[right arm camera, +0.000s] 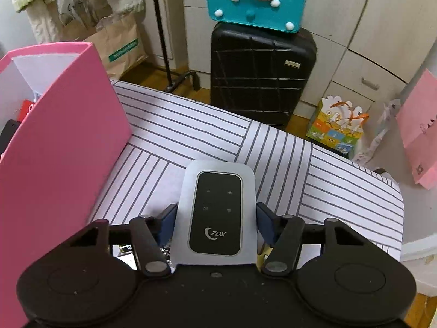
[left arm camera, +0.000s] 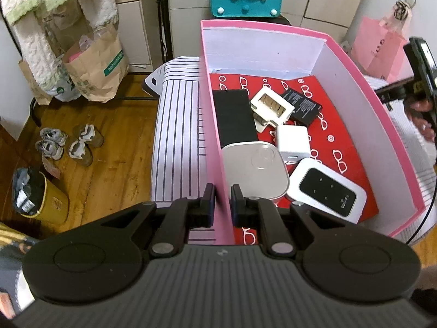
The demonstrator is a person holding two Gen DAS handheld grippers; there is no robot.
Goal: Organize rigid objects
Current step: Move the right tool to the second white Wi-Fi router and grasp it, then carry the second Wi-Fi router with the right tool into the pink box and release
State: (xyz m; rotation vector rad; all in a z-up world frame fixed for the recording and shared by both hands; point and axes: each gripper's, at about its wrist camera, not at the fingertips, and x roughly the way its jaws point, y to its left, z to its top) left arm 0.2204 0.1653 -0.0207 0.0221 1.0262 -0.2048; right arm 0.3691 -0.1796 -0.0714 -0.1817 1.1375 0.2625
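Observation:
A pink box point(left arm camera: 215, 125) stands on the striped table. My left gripper point(left arm camera: 222, 195) is shut on the box's left wall, one finger on each side. Inside on a red liner lie a white WiFi router point(left arm camera: 326, 190), a silver square device point(left arm camera: 254, 166), a white charger point(left arm camera: 293, 142), a white plug block point(left arm camera: 273, 105), a black battery point(left arm camera: 301, 106) and a black slab point(left arm camera: 235, 117). My right gripper point(right arm camera: 215, 218) is shut on a grey ZDX pocket router point(right arm camera: 215, 213), held above the table to the right of the box point(right arm camera: 60, 142).
The striped tablecloth point(right arm camera: 273, 147) covers the table, which ends at the right and far side. A black suitcase point(right arm camera: 259, 73) with a teal bag point(right arm camera: 254, 0) stands behind. Paper bags point(left arm camera: 95, 68), shoes point(left arm camera: 68, 145) and a yellow bin point(left arm camera: 46, 196) are on the floor left.

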